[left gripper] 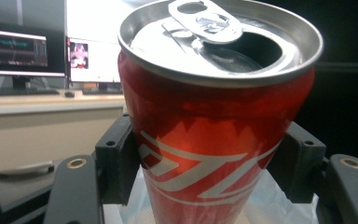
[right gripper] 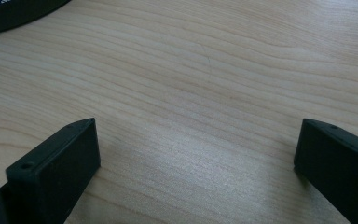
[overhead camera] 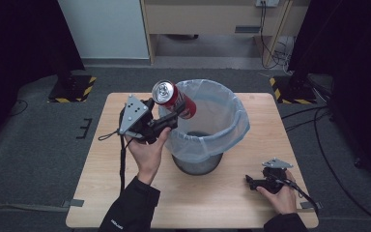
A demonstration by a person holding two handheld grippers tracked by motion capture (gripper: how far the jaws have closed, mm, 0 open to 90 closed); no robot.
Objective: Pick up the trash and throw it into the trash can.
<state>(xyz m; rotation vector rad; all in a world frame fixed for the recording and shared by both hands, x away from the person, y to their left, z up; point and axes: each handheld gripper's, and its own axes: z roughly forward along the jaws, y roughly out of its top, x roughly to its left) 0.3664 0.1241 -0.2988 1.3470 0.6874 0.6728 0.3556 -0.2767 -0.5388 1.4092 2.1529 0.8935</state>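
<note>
- Wooden table (overhead camera: 212, 203) on grey carpet, dark curtains at both sides, pale cabinet behind.
- Bin (overhead camera: 207, 116) with a clear liner stands near the table's middle, a little toward the far edge.
- My left gripper (overhead camera: 174, 116) is held above the table just left of the bin, jaws clamped on a red can (overhead camera: 173, 98).
- Can tilts, opened top toward the camera and the table's left, lower end over the bin's near-left rim. In the left gripper view the can (left gripper: 214, 140) sits between both pads (left gripper: 116, 163), pressed on each side; tab and open mouth visible, liner below it.
- My right gripper (overhead camera: 251, 182) rests low near the table's near right corner, pointing left, well apart from the bin.
- Right gripper view: jaws stand wide apart over bare wood (right gripper: 191, 93), nothing between them; bin's dark mesh base (right gripper: 9, 14) at the top left corner.
</note>
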